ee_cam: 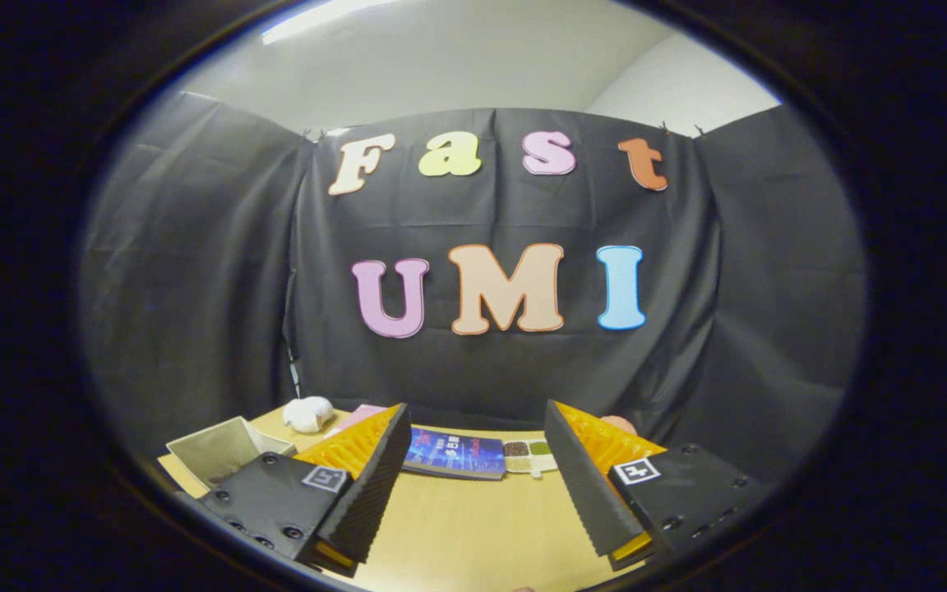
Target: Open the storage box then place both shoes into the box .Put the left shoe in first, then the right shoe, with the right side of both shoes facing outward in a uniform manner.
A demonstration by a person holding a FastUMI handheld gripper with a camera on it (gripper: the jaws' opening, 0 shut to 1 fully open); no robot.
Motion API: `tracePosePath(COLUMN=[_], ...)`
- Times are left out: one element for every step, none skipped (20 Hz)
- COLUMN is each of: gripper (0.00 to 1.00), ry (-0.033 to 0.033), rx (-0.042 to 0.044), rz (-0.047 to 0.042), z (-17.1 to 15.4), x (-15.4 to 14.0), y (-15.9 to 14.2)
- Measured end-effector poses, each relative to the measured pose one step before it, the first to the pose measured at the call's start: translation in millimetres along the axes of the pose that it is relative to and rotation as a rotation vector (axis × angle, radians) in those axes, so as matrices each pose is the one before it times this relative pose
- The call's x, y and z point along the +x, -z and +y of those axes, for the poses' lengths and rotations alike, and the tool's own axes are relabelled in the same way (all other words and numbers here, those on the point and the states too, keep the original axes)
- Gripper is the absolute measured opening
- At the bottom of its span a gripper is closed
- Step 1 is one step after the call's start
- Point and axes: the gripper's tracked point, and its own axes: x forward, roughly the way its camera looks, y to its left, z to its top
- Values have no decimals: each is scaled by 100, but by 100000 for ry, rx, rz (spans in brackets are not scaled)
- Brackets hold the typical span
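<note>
Claw: the claw [473, 485] is held above the light wooden table [473, 526], its two fingers spread wide with bare tabletop showing between them; it is released and grasps nothing.
Between and beyond the fingers: a blue-covered book [455, 453] lies flat on the table just past the fingertips, and touching its far side is a small white card with patches of brown and green [527, 456].
Off the left finger: an open pale cardboard box with white inner walls [223, 450] sits at the table's corner, its mouth upward; this may be the storage box, though so little of it is seen that I cannot be sure.
Further back: a small white soft lump [307, 413] rests near the table's far edge, possibly cloth or a toy; too small to tell.
Shoes: I cannot point to either one from here.
Step in hand: unsettled; an open box and a free claw fit both a point ahead of loading the shoes and a pause between them.
Next move: it calls for finding the shoes and confirming the box's contents.
</note>
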Motion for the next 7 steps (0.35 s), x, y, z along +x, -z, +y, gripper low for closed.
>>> tracePosePath(gripper=[100,100,100,100,100,100,100], ry=[-1082,-1314,-1510,-1232,-688,-626,-481], rx=[60,874,1153,963,571,272,266], rz=[1059,873,820,514,128,-27,-95], z=[-93,-91,64,-87,-226,-277,-127], x=[-135,-67,-183,-146,-180,-190,-222], y=[307,329,212,189,95,15,2])
